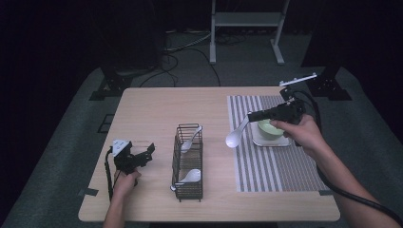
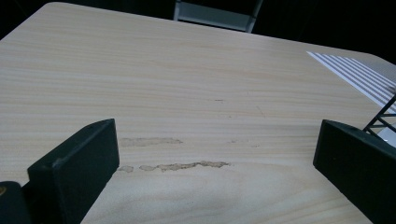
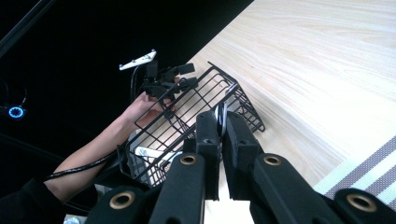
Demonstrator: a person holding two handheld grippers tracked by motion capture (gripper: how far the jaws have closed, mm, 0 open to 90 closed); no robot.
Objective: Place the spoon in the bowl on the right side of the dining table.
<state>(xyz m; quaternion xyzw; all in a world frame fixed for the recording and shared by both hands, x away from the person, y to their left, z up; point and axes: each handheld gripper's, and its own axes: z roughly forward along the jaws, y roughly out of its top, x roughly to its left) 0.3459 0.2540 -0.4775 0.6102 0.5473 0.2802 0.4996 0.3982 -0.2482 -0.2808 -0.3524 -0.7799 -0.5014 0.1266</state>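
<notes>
We find no readable text, label, brand, number or sign anywhere in these views.

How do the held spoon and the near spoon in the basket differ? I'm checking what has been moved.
The held spoon hangs in the air, clamped by its handle in the right gripper; the basket spoon rests inside the wire basket, untouched. The held spoon's bowl hangs lowest; the basket spoon lies flatter. Both are white.
</notes>
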